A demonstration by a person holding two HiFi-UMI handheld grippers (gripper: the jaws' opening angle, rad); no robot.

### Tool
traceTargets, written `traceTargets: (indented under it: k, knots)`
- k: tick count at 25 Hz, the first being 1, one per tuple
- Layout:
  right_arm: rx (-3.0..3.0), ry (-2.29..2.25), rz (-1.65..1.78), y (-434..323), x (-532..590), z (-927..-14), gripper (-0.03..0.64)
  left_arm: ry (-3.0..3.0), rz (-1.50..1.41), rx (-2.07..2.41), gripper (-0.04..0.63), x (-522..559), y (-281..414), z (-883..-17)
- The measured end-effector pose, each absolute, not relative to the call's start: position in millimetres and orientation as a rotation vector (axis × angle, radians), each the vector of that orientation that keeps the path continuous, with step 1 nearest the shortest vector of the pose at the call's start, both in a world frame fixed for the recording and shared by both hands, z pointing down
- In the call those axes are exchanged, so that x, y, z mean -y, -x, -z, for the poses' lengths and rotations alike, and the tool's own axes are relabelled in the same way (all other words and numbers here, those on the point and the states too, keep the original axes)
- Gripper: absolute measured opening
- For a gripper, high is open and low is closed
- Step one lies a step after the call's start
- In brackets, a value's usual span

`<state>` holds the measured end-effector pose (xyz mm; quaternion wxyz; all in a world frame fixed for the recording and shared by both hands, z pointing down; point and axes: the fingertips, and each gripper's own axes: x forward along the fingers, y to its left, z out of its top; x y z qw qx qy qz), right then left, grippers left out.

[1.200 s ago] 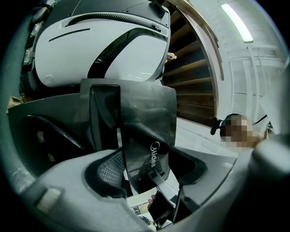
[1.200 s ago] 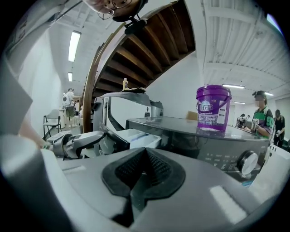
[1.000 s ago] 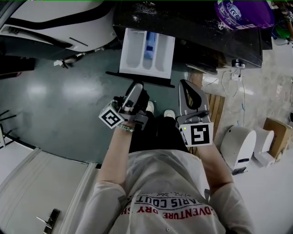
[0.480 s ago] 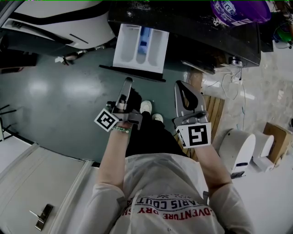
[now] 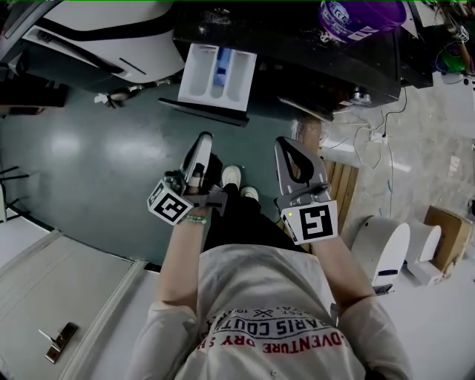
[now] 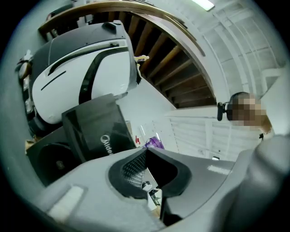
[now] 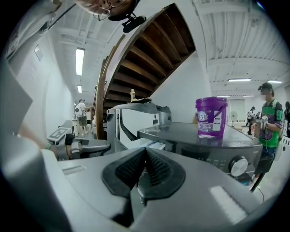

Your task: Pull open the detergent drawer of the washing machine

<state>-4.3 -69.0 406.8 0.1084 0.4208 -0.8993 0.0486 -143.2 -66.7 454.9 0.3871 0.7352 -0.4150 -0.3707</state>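
- Found the detergent drawer [image 5: 217,76] pulled out of the front of the washing machine [image 5: 312,52], upper centre of the head view, just left of middle.
- Recorded it as white, with three compartments side by side and a blue insert at the back of the middle one; dark front panel at its lower edge in the frame.
- Placed the left gripper [image 5: 202,141] below the drawer, centre-left of the head view, pointing up the frame toward it and well apart from it.
- Read its jaws in the left gripper view as pressed together tip to tip, pinching nothing; view rolled to one side.
- Placed the right gripper [image 5: 286,146] just right of centre, level with the left one, below and to the right of the drawer, also apart from it.
- Read its jaws in the right gripper view as pressed together, ribbed pads meeting, nothing held.
- Noted a marker cube [image 5: 170,204] at the rear of each gripper.
- Noted a purple tub [image 5: 361,16] upright on the machine's dark top, upper right of the head view; in the right gripper view, saw a round dial [image 7: 239,166] on the front panel below it.
- Spotted white shoes [image 5: 231,175] on the grey-green floor [image 5: 96,141], between the two grippers.
- Noted wooden slats [image 5: 343,182] just right of the right gripper, and a white-and-black housing [image 5: 96,37] at upper left.
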Motion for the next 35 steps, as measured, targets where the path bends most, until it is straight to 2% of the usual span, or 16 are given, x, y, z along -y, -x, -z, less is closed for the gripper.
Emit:
traceTargets:
  k: [13, 21, 35]
  knots:
    - [2.647, -1.342, -0.031, -29.6, 52.7, -306.7, 0.0, -2.432, 0.509, 1.184, -0.003, 50.0, 108.7, -314.1]
    - [2.661, -1.423, 0.072, -38.1, 61.2, -255.7, 0.0, -2.693, 0.095, 1.258, -0.003, 58.7, 92.4, -249.2]
    - [2.661, -1.452, 0.123, -47.4, 73.6, -235.4, 0.0, -2.797, -0.067, 1.351, -0.003, 79.0, 95.5, -213.5]
